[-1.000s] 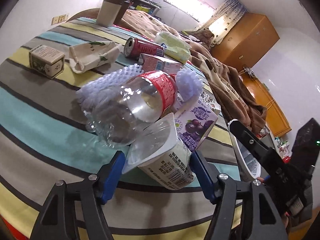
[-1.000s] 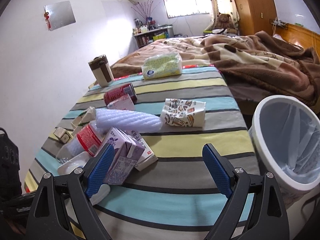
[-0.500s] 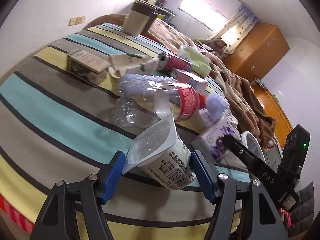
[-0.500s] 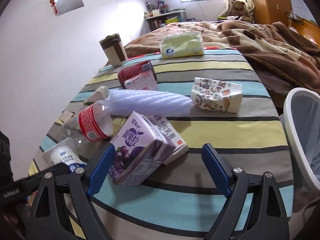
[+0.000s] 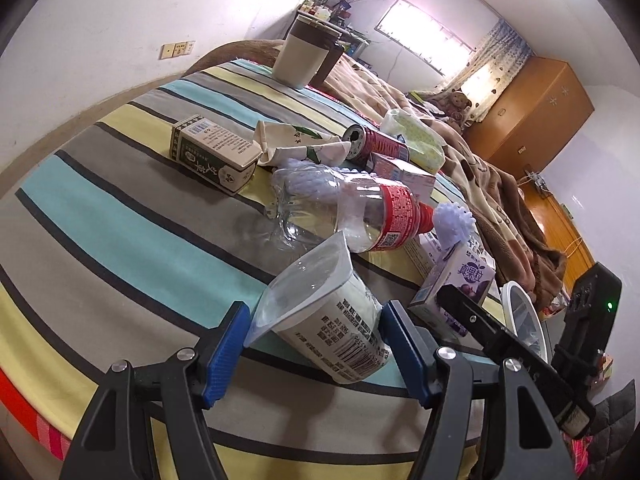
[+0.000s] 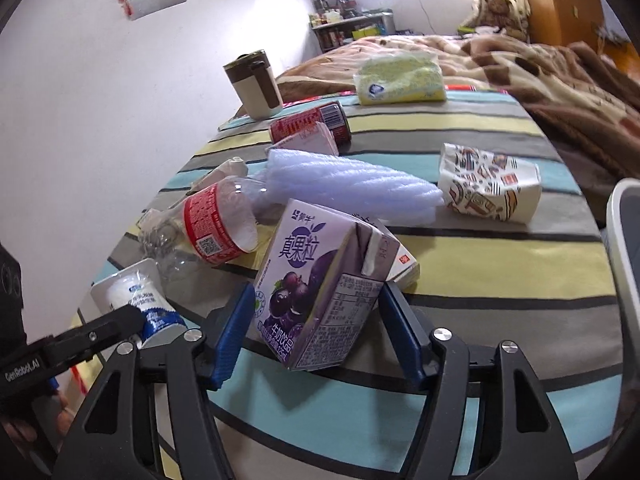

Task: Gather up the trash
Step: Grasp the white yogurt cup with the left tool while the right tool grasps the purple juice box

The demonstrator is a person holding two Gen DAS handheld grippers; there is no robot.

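The left tool (image 5: 316, 346) was clenched on a yogurt cup (image 5: 332, 332). The right tool's (image 6: 318, 330) jaws had just been closing around a purple juice carton (image 6: 320, 280) on the striped desk (image 6: 500, 260), apparently gripping it; a crushed bottle (image 6: 208, 232) lay beyond.

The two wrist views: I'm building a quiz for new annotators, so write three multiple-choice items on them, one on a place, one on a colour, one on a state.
1. Where is the mug?
A. far end of the table, near the wall
B. in the bin
C. on the carton

2. What colour is the carton between the right gripper's pads?
A. green
B. purple
C. orange

3. How does the can lie?
A. upright
B. on its side
C. crushed flat

Answers:
1 A, it stands at the far edge of the striped table.
2 B, purple faces with grapes printed.
3 B, its open top faces sideways.
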